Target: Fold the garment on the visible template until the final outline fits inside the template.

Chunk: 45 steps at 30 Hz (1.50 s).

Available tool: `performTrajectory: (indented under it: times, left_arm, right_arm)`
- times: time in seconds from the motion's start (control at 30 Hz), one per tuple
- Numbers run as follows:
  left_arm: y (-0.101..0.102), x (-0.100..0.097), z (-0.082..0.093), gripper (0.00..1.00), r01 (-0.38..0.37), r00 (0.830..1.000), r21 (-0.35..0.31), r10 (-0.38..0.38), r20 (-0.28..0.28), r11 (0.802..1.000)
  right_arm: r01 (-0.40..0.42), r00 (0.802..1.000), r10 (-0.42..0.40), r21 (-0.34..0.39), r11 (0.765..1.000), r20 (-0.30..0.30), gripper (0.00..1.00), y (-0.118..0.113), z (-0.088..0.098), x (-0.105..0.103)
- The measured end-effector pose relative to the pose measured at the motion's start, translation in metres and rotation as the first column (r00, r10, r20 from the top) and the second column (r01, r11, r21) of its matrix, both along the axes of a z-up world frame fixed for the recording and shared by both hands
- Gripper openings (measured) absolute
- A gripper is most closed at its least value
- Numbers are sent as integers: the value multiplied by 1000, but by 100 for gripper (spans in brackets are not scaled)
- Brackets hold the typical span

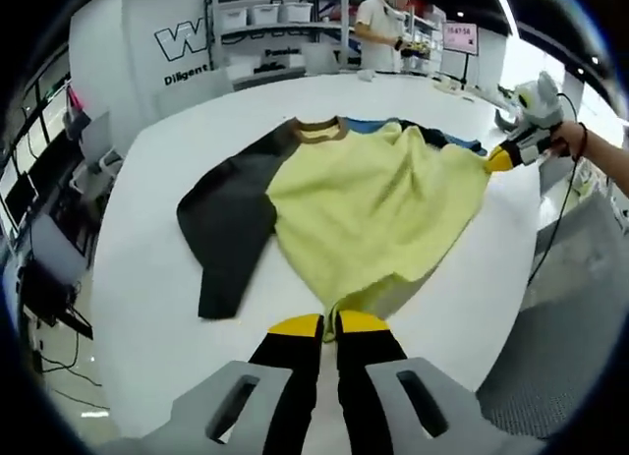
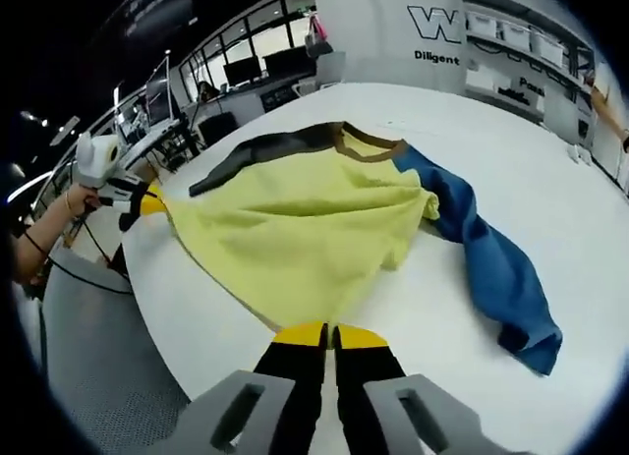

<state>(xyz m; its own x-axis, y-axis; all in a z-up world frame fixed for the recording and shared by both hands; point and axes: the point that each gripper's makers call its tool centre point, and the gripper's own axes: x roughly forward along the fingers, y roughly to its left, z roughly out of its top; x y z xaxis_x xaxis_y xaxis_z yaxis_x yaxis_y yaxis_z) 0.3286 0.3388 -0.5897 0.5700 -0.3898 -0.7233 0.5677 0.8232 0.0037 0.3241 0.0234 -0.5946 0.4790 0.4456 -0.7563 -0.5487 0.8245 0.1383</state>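
And here's the garment (image 1: 364, 204), a yellow-bodied shirt with a brown collar (image 1: 319, 129), spread out across the white table (image 1: 147, 268). In the left gripper view the left gripper (image 1: 329, 325) has its yellow-tipped jaws pressed together on the hem corner of the garment at the table's near edge, the fabric pinched between them. The black sleeve (image 1: 228, 229) lies flat out from the yellow body, well clear of that pinch. Across the garment, at its far hem corner, the right gripper (image 1: 499, 160) is held by a person's hand (image 1: 568, 139), its yellow tip touching the cloth. Switch to the right gripper view: the right gripper's jaws are closed tight on the yellow edge of the garment (image 2: 305, 224), tips together. The blue sleeve (image 2: 496, 268) trails off from the collar (image 2: 369, 142) side and lies rumpled on the table (image 2: 550, 170). At the garment's opposite corner, the left gripper (image 2: 149, 204) sits against the fabric. Beyond the table, shelving (image 1: 280, 23) and another person (image 1: 381, 28) stand near a white wall.
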Motion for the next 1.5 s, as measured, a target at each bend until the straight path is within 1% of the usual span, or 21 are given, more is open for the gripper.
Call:
performTrajectory:
  times: [0.07,0.1,0.17,0.23,0.27,0.3,0.37,0.43,0.5,0.53,0.6,0.63,0.7,0.8,0.93,1.0,1.07,1.1,1.13,1.27,1.5]
  left_arm:
    - [-7,-7,4,7,42,999,-3,-42,-1,999]
    - [-10,-11,5,7,65,998,5,-65,-1,998]
    - [-16,-19,5,7,123,992,26,-123,-9,992]
    - [-20,-25,5,7,156,988,48,-156,-14,987]
    - [-22,-28,4,7,178,984,59,-177,-17,982]
    - [-27,-34,4,7,193,981,49,-192,-25,980]
    - [-32,-42,2,7,228,973,49,-226,-39,972]
    - [-35,-47,0,7,258,966,75,-255,-45,963]
    - [-41,-57,-3,7,293,955,68,-290,-59,954]
    - [-41,-58,-4,7,299,953,70,-295,-62,952]
    - [-32,-65,-15,7,356,934,190,-344,-96,915]
    - [-30,-68,-19,7,374,927,219,-356,-117,901]
    - [-30,-70,-24,7,379,925,223,-357,-132,898]
    - [-27,-72,-27,7,372,926,231,-344,-153,899]
    - [-23,-75,-29,7,384,921,259,-351,-167,886]
    - [-21,-75,-30,7,386,921,266,-351,-171,883]
    - [-15,-77,-37,7,396,916,306,-351,-194,866]
    - [-13,-77,-38,7,399,915,314,-352,-198,862]
    - [-13,-78,-38,7,400,915,315,-352,-200,861]
    - [-12,-81,-39,7,398,914,297,-347,-211,868]
    - [-7,-84,-45,7,384,917,293,-326,-228,875]
  right_arm:
    - [-13,1000,13,-27,1000,-20,0,-3,1,-9]
    - [-10,999,8,-37,999,-35,0,-6,1,-14]
    - [-14,999,12,-47,999,-44,0,-8,3,-20]
    - [-5,997,-1,-75,997,-83,0,-14,1,-29]
    - [3,996,-11,-86,996,-94,0,-17,1,-32]
    - [13,994,-23,-94,995,-104,0,-21,1,-36]
    - [29,991,-43,-103,994,-129,0,-26,-2,-42]
    - [39,989,-54,-114,993,-136,0,-31,-4,-44]
    - [41,987,-61,-131,990,-147,0,-35,-7,-49]
    - [42,987,-62,-134,990,-150,0,-36,-8,-50]
    - [36,985,-60,-147,988,-164,0,-37,-14,-56]
    - [34,983,-60,-150,988,-172,0,-38,-16,-57]
    - [28,981,-59,-161,986,-187,0,-38,-21,-62]
    - [20,976,-56,-169,985,-210,0,-38,-27,-69]
    - [-4,971,-41,-184,983,-236,0,-38,-32,-79]
    - [-6,970,-39,-184,983,-241,0,-38,-33,-81]
    - [-12,962,-40,-189,982,-269,0,-38,-40,-88]
    - [-14,960,-43,-198,980,-278,0,-39,-42,-91]
    - [-23,959,-37,-204,979,-282,0,-39,-43,-93]
    - [-53,957,-14,-224,973,-288,0,-38,-49,-97]
    - [-64,954,-12,-241,968,-300,0,-38,-53,-101]
